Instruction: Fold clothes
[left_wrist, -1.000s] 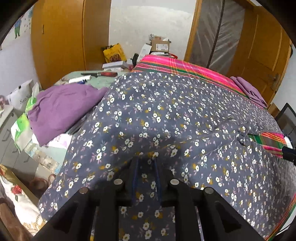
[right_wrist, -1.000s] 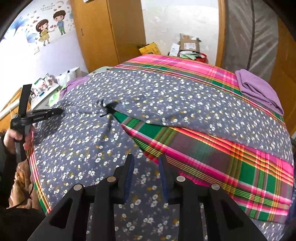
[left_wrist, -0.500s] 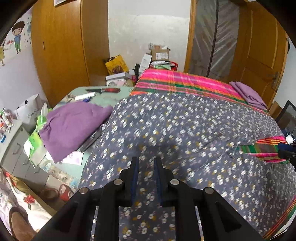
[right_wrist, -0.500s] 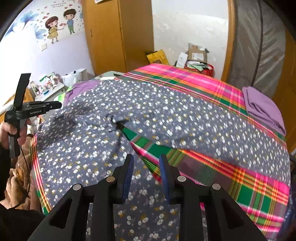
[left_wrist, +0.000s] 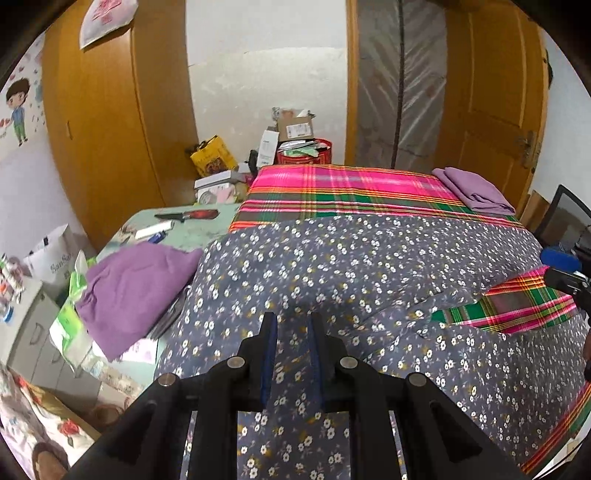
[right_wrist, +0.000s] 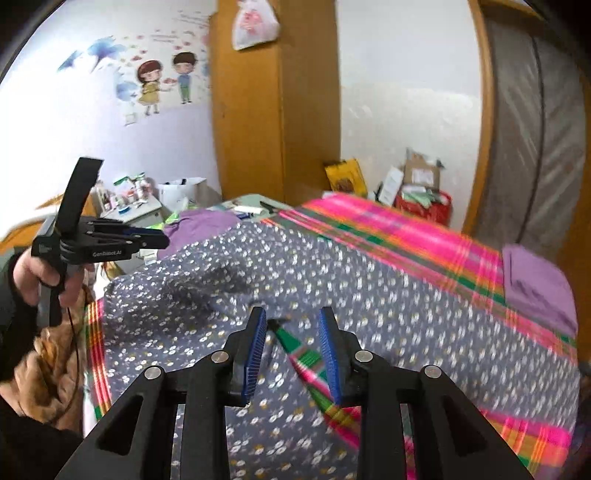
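The left gripper (left_wrist: 291, 332) and right gripper (right_wrist: 291, 328) hover, jaws apart and empty — the right's opening. Below, the gray floral garment (left_wrist: 369, 266) lies spread over the plaid bed (left_wrist: 343, 184); beyond, a red bin (left_wrist: 304, 155) holds packets.

Black grippers (right_wrist: 291, 325), blue ribbed pads (right_wrist: 255, 354), silver screws; dark sleeve (right_wrist: 14, 325).

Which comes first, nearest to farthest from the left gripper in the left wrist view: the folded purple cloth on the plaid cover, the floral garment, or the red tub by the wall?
1. Floral garment: right under the left gripper, across the bed's near part.
2. Folded purple cloth: far right corner of the plaid cover.
3. Red tub: beyond the bed, against the back wall.
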